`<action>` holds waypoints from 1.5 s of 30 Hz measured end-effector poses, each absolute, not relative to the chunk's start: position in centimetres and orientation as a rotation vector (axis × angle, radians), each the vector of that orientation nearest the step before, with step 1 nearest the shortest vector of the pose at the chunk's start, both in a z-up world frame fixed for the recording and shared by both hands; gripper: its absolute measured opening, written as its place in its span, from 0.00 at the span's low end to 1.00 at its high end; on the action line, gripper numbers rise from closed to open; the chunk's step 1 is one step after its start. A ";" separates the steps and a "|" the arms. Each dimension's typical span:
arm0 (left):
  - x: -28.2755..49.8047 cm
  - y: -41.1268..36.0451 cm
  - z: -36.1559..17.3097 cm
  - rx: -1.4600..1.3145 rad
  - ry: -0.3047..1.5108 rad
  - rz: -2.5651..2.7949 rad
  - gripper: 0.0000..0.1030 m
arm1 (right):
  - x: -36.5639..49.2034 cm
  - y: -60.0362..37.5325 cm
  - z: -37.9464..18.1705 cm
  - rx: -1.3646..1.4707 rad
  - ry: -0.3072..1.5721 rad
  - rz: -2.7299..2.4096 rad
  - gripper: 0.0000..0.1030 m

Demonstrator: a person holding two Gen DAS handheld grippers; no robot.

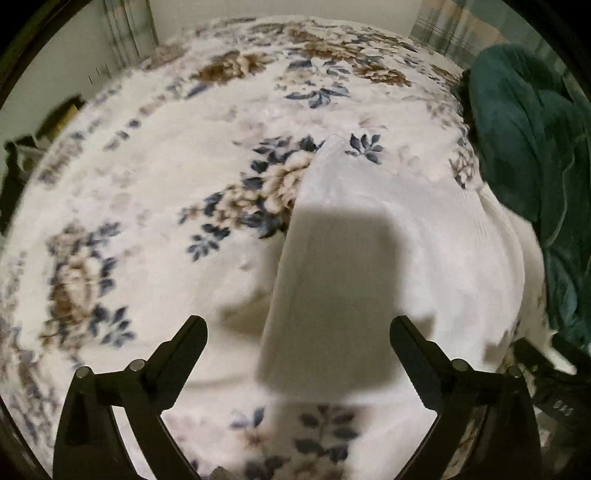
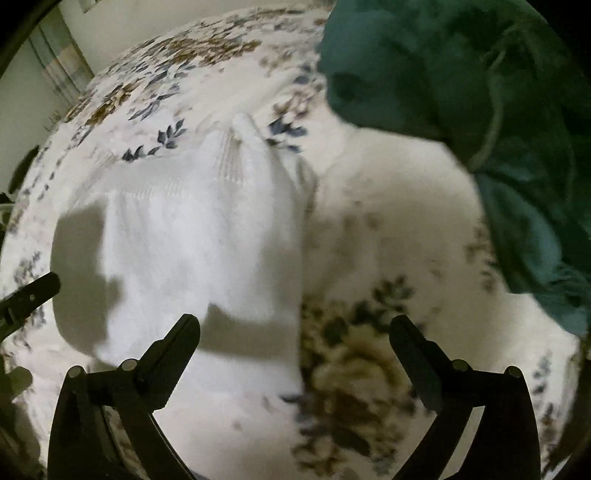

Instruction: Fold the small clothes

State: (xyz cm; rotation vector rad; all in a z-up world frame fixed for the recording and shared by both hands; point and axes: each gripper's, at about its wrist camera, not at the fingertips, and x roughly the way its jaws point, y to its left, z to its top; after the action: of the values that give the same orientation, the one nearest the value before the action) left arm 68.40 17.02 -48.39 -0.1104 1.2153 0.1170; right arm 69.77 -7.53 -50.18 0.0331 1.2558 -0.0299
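Note:
A small white ribbed knit garment (image 1: 388, 258) lies flat on the floral bedspread (image 1: 166, 147). My left gripper (image 1: 299, 328) is open and empty, hovering just above the garment's near left edge. In the right wrist view the same white garment (image 2: 192, 240) lies left of centre. My right gripper (image 2: 295, 328) is open and empty above the garment's near right edge, its left finger (image 2: 173, 350) over the cloth and its right finger (image 2: 417, 354) over the bedspread (image 2: 388, 221). The other gripper's finger (image 2: 29, 295) shows at the left edge.
A dark green fleece blanket (image 1: 535, 166) is heaped on the right of the bed; it also fills the upper right of the right wrist view (image 2: 480, 110). Plaid curtains (image 1: 125, 29) and a wall lie beyond the bed's far edge.

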 end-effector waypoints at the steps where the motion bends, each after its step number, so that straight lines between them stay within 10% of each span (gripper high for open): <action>1: 67.8 16.6 -47.8 -0.098 1.214 0.120 0.98 | 69.0 -7.8 -49.3 0.022 1.242 -0.045 1.00; 32: 37.7 9.5 -9.7 -0.036 0.900 0.161 0.98 | 33.0 -9.0 -1.5 -0.061 0.767 -0.052 1.00; 45: 30.2 7.5 -3.8 -0.032 0.815 0.139 0.98 | 22.9 -9.9 7.1 -0.029 0.667 -0.019 1.00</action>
State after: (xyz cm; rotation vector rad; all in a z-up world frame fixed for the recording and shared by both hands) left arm 30.16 7.49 -3.76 -0.0321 0.8146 0.1387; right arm 22.89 -9.86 7.12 -0.0295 0.6666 -0.0189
